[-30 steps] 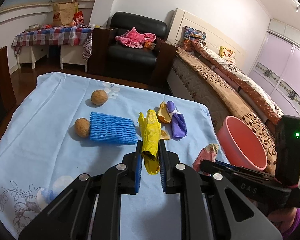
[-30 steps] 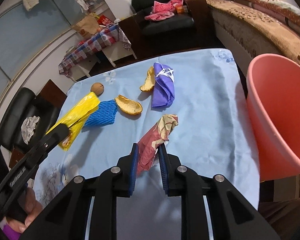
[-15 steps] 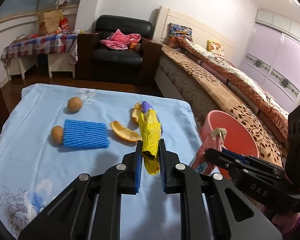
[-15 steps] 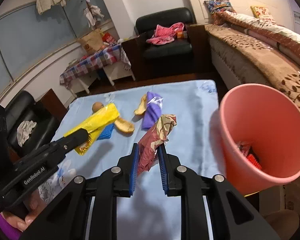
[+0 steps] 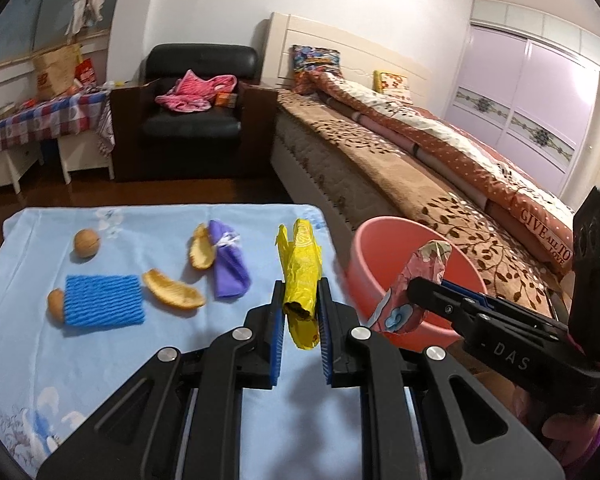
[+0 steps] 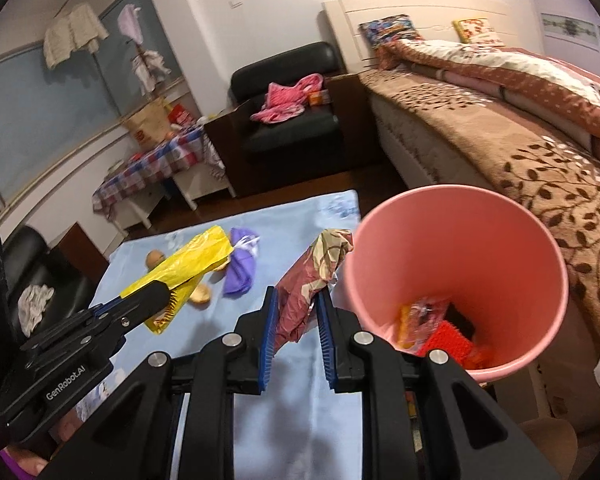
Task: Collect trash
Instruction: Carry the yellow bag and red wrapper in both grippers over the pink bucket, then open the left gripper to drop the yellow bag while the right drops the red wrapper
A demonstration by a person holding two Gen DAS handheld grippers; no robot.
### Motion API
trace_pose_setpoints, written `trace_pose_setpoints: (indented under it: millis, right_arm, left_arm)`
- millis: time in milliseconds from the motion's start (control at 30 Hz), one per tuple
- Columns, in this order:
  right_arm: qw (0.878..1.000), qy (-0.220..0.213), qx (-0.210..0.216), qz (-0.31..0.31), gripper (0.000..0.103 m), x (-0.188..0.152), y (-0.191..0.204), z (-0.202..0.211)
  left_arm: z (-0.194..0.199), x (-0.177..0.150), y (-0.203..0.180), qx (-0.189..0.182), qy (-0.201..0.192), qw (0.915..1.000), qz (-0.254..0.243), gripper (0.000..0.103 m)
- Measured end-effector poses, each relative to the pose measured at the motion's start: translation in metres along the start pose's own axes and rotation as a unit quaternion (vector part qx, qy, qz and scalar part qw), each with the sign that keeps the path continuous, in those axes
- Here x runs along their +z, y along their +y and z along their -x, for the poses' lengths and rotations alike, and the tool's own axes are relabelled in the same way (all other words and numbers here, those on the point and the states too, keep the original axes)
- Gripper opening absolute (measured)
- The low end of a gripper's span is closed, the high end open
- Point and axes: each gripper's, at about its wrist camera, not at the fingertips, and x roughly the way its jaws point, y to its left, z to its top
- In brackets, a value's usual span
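A: Table under a pale blue floral cloth, filling the lower left. Pink bin just off the right edge, near the far right corner. Red and orange scraps at the bottom of it.

B: And the tongs?

A: Left gripper clamped down to a narrow gap, pinching a yellow wrapper that sticks up past the fingertips, lifted clear of the cloth near the right edge. Right gripper likewise nearly closed, gripping a maroon wrapper, its crumpled top right beside the bin rim, on the table side. From the left camera, overlapping the rim; over or short of it, hard to tell.

B: Still lying on the cloth?

A: Blue foam net flat toward the left edge. Purple wrapper mid-table, toward the far edge. Orange peel between net and purple wrapper, curled side up. Second peel touching the purple wrapper's left side. Walnut near the far left corner, well apart from the rest. Another nut tucked against the net's left end, partly hidden by it.
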Motion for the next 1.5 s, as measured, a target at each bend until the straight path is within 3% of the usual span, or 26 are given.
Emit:
trace_pose_setpoints:
  millis: [567, 1500]
  right_arm:
    - [0.996, -0.028, -0.06, -0.062, 0.019, 0.01, -0.069, 0.017]
    - [0.987, -0.012, -0.105, -0.118, 0.02, 0.002, -0.136, -0.003]
  left_arm:
    - [-0.038, 0.02, -0.068, -0.039, -0.003, 0.9969, -0.068, 0.015]
    - [-0.111, 0.006, -0.127, -0.052, 0.055, 0.9894, -0.124, 0.015]
